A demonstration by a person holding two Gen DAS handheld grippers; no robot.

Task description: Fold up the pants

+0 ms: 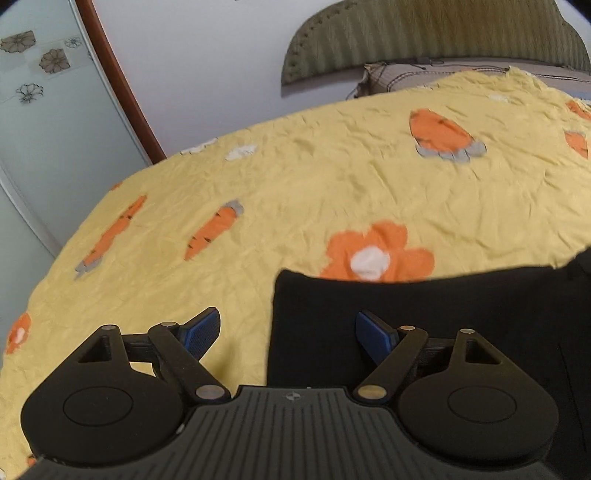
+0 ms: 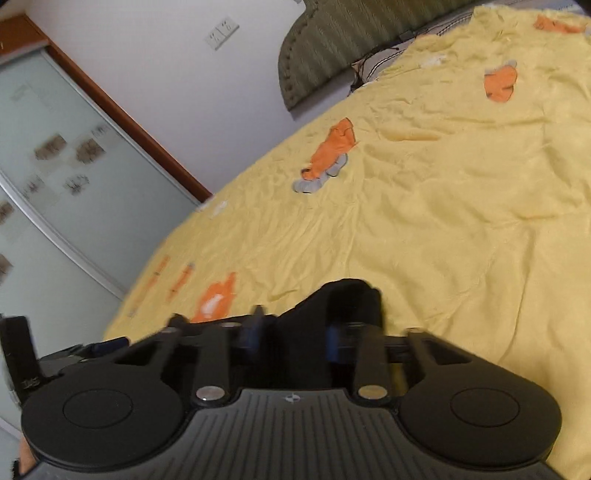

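The black pants (image 1: 424, 332) lie on the yellow bedspread (image 1: 314, 192), filling the lower right of the left wrist view with a straight left edge. My left gripper (image 1: 288, 334) is open, its blue-padded fingers (image 1: 201, 334) straddling that left edge just above the cloth. In the right wrist view, black pants fabric (image 2: 347, 299) bunches up between the blue fingers (image 2: 251, 338) of my right gripper (image 2: 291, 339). The jaws are partly closed around the fabric and the frame is blurred.
The bedspread (image 2: 443, 206) has orange carrot and flower prints. A green padded headboard (image 1: 436, 37) and a pillow (image 1: 406, 75) sit at the far end. A glass sliding door (image 1: 44, 122) with a brown frame stands left. A wall switch (image 2: 221, 31) is above.
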